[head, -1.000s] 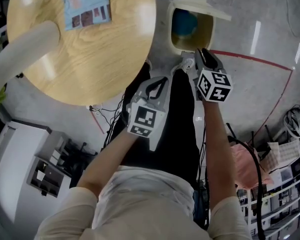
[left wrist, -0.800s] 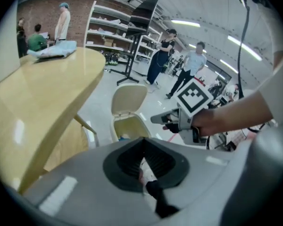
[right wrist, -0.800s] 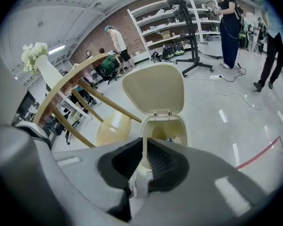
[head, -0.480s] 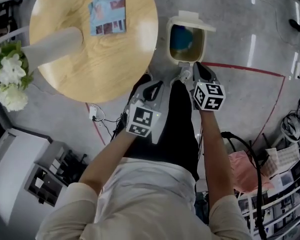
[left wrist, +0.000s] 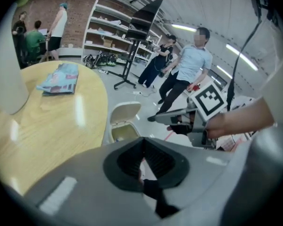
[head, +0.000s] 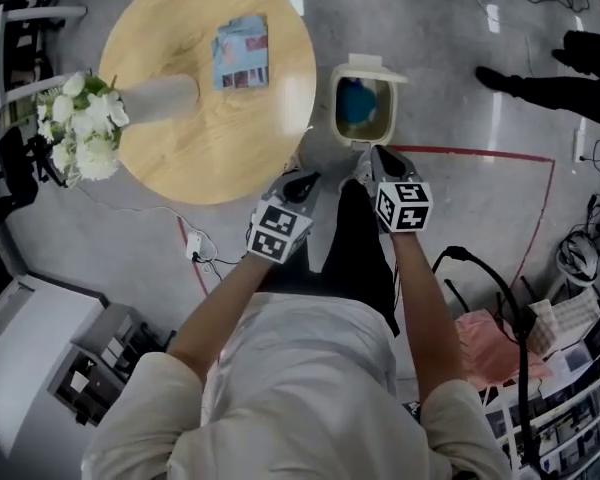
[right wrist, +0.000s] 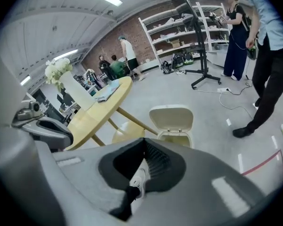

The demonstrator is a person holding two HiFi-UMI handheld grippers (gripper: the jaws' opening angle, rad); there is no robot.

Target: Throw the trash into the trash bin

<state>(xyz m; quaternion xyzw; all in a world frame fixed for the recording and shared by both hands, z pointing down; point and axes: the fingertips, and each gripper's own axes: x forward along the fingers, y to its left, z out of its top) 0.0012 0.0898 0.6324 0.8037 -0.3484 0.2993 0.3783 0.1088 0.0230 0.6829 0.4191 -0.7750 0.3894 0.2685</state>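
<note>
No legible text, number or brand name appears anywhere in the scene. The left marker cube (head: 278,234) on the left gripper (head: 301,180) and the right marker cube (head: 404,207) on the right gripper (head: 376,154) bear black-and-white square coded patterns, not letters. The booklet (head: 241,52) on the round table (head: 200,148) has a printed cover, but the print is too small to read.

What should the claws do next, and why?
Probably swing the left claw toward the booklet on the table and open it. Both it and the right claw are shut and empty. Blue trash already lies in the open bin, and the booklet may be trash too.
</note>
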